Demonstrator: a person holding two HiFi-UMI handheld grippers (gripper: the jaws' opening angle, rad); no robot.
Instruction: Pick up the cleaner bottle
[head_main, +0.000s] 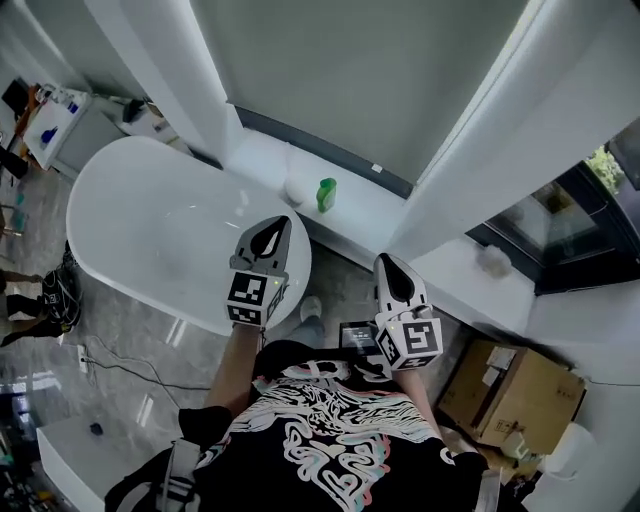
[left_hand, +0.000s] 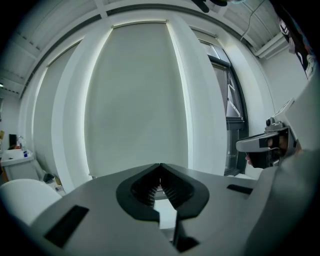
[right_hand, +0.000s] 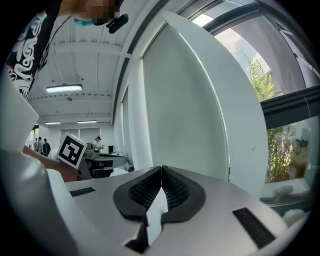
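Scene: We look steeply down on a white tub (head_main: 130, 215) and a white ledge (head_main: 365, 215) that runs under a tall pale blind.
Bottle: The green bottle (head_main: 326, 194) stands upright on the ledge, just beside a small white round thing (head_main: 295, 190) on its left.
Left gripper: We hold the left gripper (head_main: 283, 221) above the tub's right end. Its tip points toward the bottle and sits near it, but apart from it. Its jaws are pressed together with nothing between them.
Right gripper: We hold the right gripper (head_main: 386, 259) to the right of the bottle and nearer to us, well apart from it. Its jaws also meet, and it has hold of nothing.
Us: A black shirt (head_main: 340, 440) with a pale swirling print fills the bottom of the head view.
Elsewhere: A cardboard box (head_main: 510, 395) sits at the lower right.
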